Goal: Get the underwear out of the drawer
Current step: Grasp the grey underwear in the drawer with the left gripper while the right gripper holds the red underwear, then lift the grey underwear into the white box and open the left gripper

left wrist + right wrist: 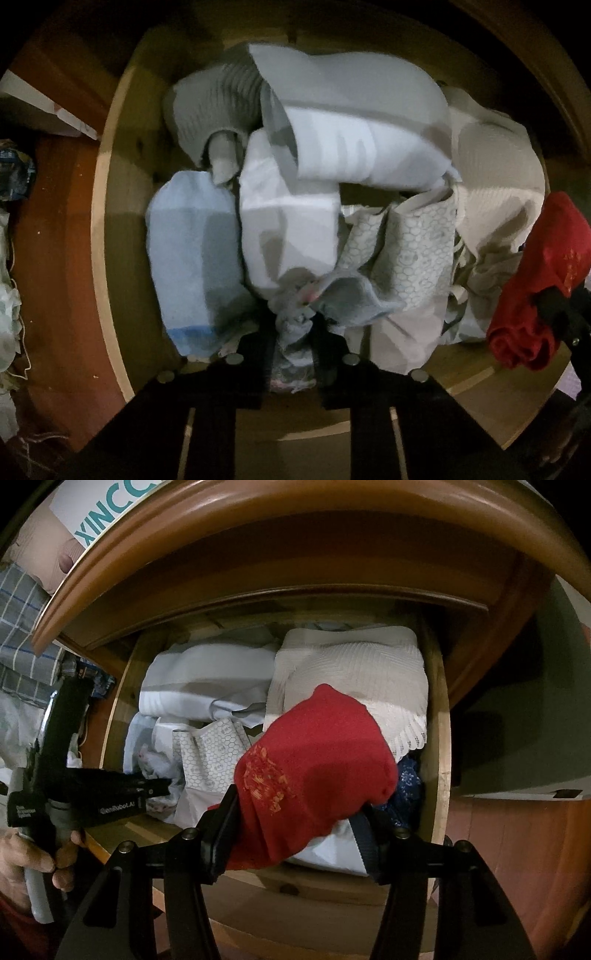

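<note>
Holding red underwear (314, 760) lengthwise away (over drawer (441, 738)), right gripper (295, 834) clamped.

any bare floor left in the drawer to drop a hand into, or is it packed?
Mostly packed. Bare wood shows along the drawer left wall, beside the light blue piece, and in a front strip near the left gripper. Folded whites and the cream knit fill the back and right.

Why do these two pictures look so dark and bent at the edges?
Left wrist view: dim, slightly blurred, corners black; the drawer rim bows into a curve. Right wrist view: brighter and sharper; the red underwear is clear, yet the wooden top edge arches the same way.
</note>
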`<action>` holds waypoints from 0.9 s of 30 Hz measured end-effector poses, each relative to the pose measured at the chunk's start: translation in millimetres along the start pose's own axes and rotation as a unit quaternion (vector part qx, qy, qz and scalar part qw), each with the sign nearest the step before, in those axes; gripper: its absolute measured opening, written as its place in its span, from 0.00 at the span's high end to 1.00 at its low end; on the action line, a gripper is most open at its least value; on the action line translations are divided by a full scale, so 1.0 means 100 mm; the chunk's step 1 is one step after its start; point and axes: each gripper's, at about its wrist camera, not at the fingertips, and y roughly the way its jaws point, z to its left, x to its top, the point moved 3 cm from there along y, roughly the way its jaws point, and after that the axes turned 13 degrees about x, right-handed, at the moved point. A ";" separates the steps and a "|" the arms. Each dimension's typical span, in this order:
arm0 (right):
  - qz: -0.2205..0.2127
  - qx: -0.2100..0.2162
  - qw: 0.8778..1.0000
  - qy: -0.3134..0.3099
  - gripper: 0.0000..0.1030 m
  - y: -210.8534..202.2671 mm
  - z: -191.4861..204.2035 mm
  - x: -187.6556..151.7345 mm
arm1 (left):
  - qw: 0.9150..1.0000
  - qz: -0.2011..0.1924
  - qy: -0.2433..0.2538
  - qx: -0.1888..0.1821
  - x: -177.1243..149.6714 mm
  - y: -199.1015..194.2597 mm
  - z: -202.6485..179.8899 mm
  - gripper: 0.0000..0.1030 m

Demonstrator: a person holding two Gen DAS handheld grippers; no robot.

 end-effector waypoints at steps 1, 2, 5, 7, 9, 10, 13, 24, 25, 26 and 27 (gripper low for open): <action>0.000 0.000 1.000 0.000 0.47 0.00 0.00 0.00 | 1.000 -0.003 0.001 0.002 0.00 -0.01 -0.02 0.88; 0.000 0.000 1.000 0.000 0.47 0.00 0.00 0.00 | 1.000 -0.009 0.000 0.004 -0.01 -0.02 -0.06 0.89; 0.002 0.002 1.000 0.001 0.47 0.02 -0.01 0.00 | 1.000 -0.016 -0.009 0.002 -0.06 -0.08 -0.05 0.90; 0.002 0.006 1.000 0.001 0.47 0.02 -0.02 0.01 | 0.999 -0.029 -0.012 -0.003 -0.10 -0.18 0.01 0.90; 0.002 0.000 1.000 0.000 0.47 0.02 -0.03 0.01 | 0.999 -0.043 -0.015 -0.004 -0.14 -0.29 0.04 0.90; 0.003 -0.002 1.000 -0.002 0.47 0.02 -0.03 0.00 | 0.998 -0.053 -0.014 -0.010 -0.17 -0.36 0.04 0.90; 0.004 -0.007 1.000 -0.005 0.48 0.02 -0.04 -0.01 | 0.998 -0.067 -0.010 -0.014 -0.25 -0.52 0.07 0.90; 0.009 -0.021 1.000 -0.012 0.48 0.03 -0.04 -0.03 | 0.985 -0.166 -0.012 -0.037 -0.44 -1.72 0.46 0.90; 0.010 -0.022 1.000 -0.013 0.48 0.04 -0.03 -0.03 | 0.984 -0.176 -0.011 -0.042 -0.46 -1.83 0.46 0.90; 0.010 -0.023 1.000 -0.014 0.48 0.04 -0.03 -0.03 | 0.980 -0.192 -0.011 -0.049 -0.47 -2.04 0.49 0.90; 0.009 -0.023 1.000 -0.014 0.49 0.04 -0.03 -0.03 | 0.978 -0.202 -0.014 -0.052 -0.47 -2.17 0.54 0.90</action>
